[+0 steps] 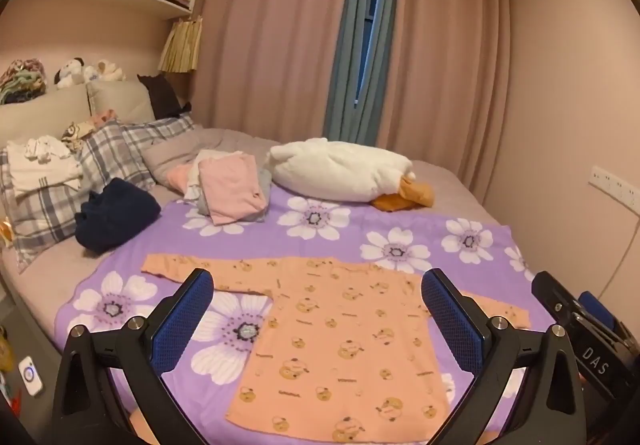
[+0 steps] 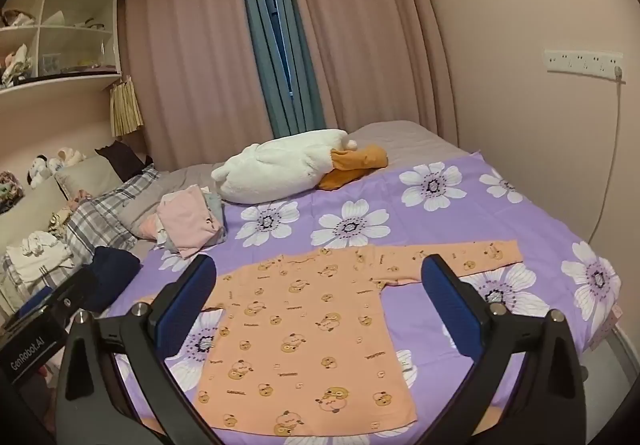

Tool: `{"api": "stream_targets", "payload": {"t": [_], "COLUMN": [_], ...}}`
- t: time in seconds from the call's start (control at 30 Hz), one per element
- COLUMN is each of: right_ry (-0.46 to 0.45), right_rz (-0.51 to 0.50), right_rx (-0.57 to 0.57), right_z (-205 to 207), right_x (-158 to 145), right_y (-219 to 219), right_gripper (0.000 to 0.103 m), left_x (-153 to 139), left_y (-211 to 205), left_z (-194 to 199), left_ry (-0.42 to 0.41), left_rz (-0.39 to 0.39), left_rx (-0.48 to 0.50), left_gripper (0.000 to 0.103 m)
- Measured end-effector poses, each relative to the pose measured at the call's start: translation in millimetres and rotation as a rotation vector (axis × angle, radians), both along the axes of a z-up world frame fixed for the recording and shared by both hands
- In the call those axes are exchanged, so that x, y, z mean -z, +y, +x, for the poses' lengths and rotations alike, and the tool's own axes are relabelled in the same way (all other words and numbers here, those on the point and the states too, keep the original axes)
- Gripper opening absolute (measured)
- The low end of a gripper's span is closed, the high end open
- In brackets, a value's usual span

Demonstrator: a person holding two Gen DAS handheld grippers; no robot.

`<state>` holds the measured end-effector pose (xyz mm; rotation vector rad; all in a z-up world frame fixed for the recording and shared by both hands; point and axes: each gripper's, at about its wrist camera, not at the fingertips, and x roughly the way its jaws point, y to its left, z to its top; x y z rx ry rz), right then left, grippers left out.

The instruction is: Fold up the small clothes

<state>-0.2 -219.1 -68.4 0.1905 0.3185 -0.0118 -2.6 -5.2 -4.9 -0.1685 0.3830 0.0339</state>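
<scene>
I hold both grippers, left gripper (image 1: 318, 309) and right gripper (image 2: 320, 297), above the orange long-sleeved top (image 1: 328, 341), fingers wide apart and empty. It lies flat at lower centre on the purple floral blanket (image 1: 344, 229), sleeves spread, ready for folding.

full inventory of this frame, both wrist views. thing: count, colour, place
orange shirt: 1, orange with cartoon print, laid flat with sleeves out on the blanket, nearest the grippers
floral blanket: 1, purple with white flowers, spread over the bed
folded clothes: 1 pile, pink on top, far edge of the blanket
goose plush: 1, white with orange bill, behind the blanket
navy garment: 1, dark blue, bunched left of the blanket
plaid pillows: 2, grey check, at the headboard
curtains: pink with a blue strip, back wall
left gripper: black, blue pads, open above the shirt
right gripper: same, open
</scene>
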Motion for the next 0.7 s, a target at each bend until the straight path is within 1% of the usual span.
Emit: {"api": "stream_targets", "payload": {"t": [0.1, 0.27, 0.33, 0.43, 0.7], "right_ry": [-0.002, -0.008, -0.014, -0.012, -0.008], "right_rz": [-0.010, -0.009, -0.013, -0.005, -0.007], "right_rx": [0.014, 0.029, 0.037, 0.030, 0.022], "right_z": [-1.8, -3.7, -4.6, -5.3, -3.8], "right_x": [-0.3, -2.4, -1.9, -1.9, -1.5], "right_y": [-3.1, -7.7, -9.2, -10.0, -8.8], "right_gripper": [0.103, 0.103, 0.103, 0.103, 0.103], "left_x": [-1.6, -3.4, -2.9, -2.6, -2.3], "left_y": [-0.5, -5.7, -6.2, -6.5, -8.3], "left_z": [-0.5, 1.7, 1.9, 2.3, 3.3], "left_ry": [-0.006, -0.004, -0.004, -0.002, 0.000], "left_rz": [-0.007, 0.015, 0.013, 0.009, 0.025], "left_rx": [0.019, 0.008, 0.014, 0.028, 0.013], "left_gripper": [0.103, 0.103, 0.103, 0.103, 0.103]}}
